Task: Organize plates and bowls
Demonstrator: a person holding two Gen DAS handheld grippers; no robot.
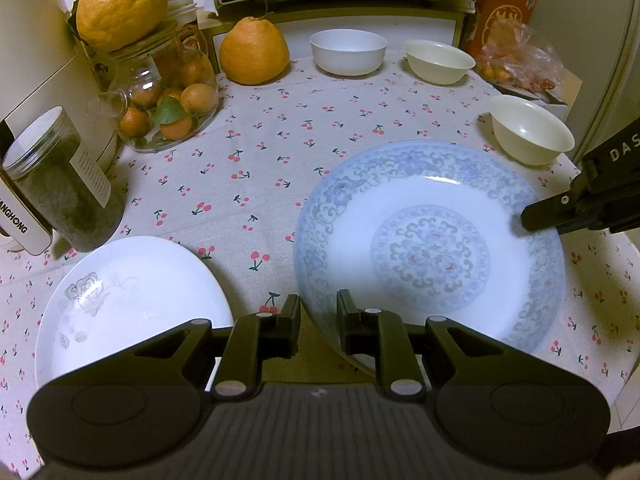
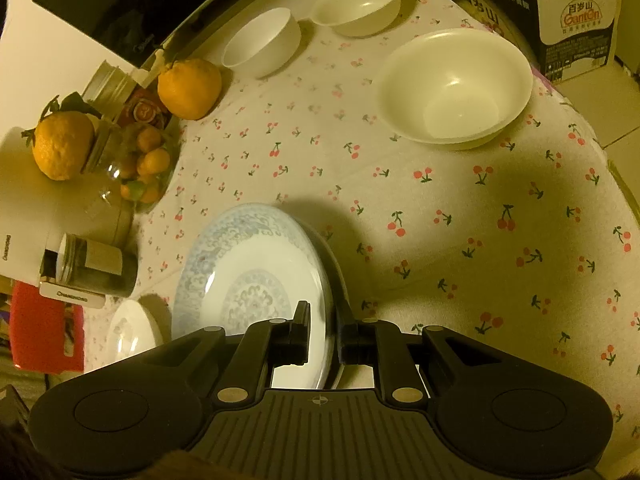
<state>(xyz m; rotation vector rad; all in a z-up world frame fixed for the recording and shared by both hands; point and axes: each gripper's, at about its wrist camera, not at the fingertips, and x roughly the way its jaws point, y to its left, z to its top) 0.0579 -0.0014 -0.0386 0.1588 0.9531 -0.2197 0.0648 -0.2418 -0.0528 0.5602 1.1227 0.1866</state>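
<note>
Gripping the blue-patterned plate (image 1: pixel 432 248) rim, left gripper (image 1: pixel 318 320) is holding it lifted over the bench (image 1: pixel 260 152); white plate (image 1: pixel 132 300) and three bowls (image 1: pixel 348 51) are sitting unstacked, task barely started.

Clamping the opposite rim, right gripper (image 2: pixel 323 336) is sharing the load; plate underside hidden.

Table w/ cherry-print cloth (image 1: pixel 280 168): white plate (image 1: pixel 132 300), three bowls (image 1: pixel 348 51) (image 1: pixel 439 61) (image 1: pixel 530 130), citrus (image 1: pixel 254 50), jars (image 1: pixel 64 180).
</note>
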